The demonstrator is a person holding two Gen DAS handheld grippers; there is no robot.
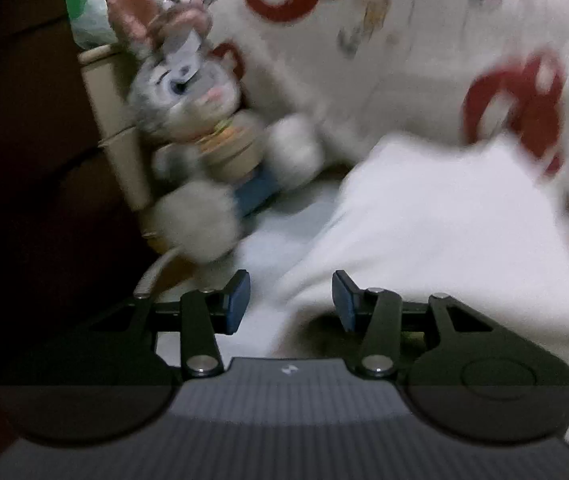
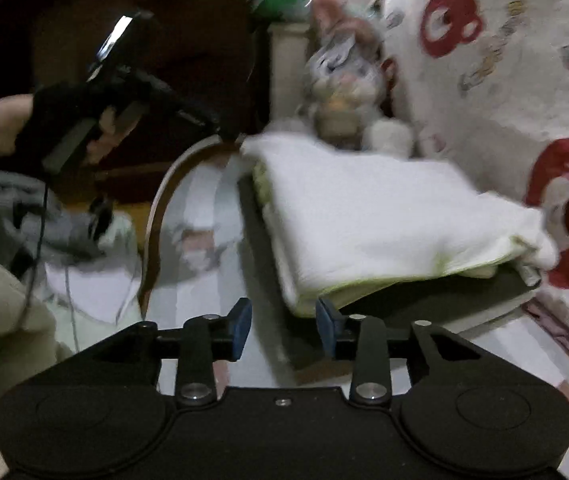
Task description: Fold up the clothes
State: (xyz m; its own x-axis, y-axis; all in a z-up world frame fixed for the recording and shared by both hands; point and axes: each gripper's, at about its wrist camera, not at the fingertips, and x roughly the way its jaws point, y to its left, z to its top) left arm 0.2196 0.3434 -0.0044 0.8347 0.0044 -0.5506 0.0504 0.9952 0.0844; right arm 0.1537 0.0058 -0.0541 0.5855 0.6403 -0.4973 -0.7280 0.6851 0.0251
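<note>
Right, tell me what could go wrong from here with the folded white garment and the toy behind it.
1. The folded white garment lies on a dark board with an edge overhanging; a nudge could slide or unfold it.
2. The plush rabbit leans right behind the garment and could topple onto it.
3. Both the left hand-held gripper and right hand-held gripper are open and empty near loose cloth, so a finger might snag a layer.

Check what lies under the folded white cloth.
The folded white cloth rests on a dark flat board, whose edge shows along its near side. What lies beneath the board is hidden.
</note>
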